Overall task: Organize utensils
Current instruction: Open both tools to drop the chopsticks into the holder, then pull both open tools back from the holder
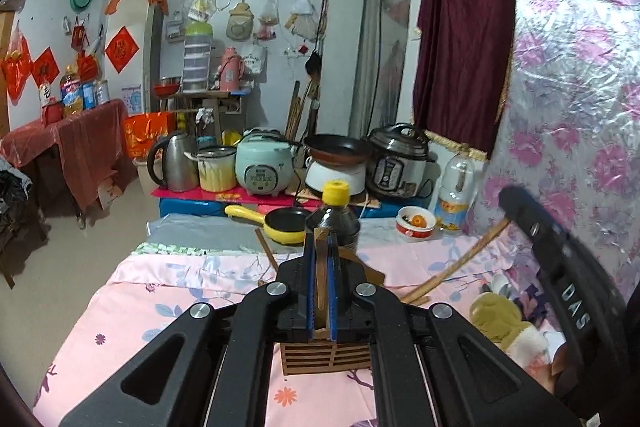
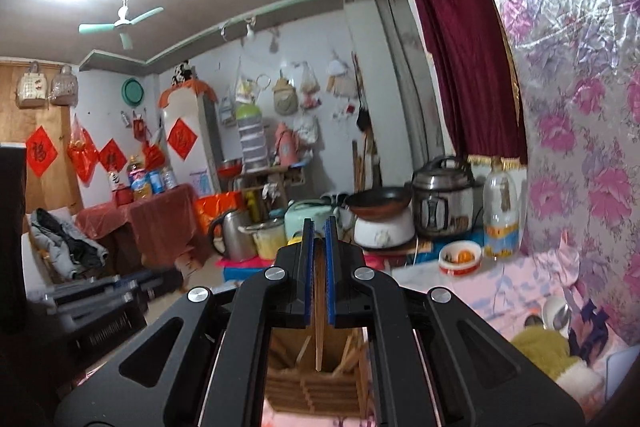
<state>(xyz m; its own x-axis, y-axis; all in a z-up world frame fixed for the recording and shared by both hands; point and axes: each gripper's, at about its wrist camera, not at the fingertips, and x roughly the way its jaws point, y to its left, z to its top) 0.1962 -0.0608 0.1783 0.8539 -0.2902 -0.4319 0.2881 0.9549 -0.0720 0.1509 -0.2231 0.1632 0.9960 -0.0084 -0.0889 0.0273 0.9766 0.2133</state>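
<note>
My left gripper [image 1: 321, 239] is shut on the wall of a slatted wooden utensil holder [image 1: 326, 357] that stands on the pink floral cloth [image 1: 168, 307]. My right gripper [image 2: 319, 227] is shut on a wooden chopstick [image 2: 319, 331]; its lower end hangs over the open top of the same holder [image 2: 312, 383], where other wooden sticks lean inside. Loose wooden chopsticks [image 1: 460, 261] lie on the cloth to the right, and another pair [image 1: 267, 247] lies to the left of the holder. The other gripper's black body [image 1: 560, 267] shows at the right of the left wrist view.
A dark sauce bottle with a yellow cap [image 1: 334, 215], a small yellow pan [image 1: 280, 223] and a white bowl [image 1: 416, 223] stand just beyond the holder. Cookers, a kettle and a wok crowd the far bench. A yellow-green plush [image 1: 500, 323] and spoons [image 2: 558, 315] lie right. A foil-covered wall [image 1: 580, 107] is right.
</note>
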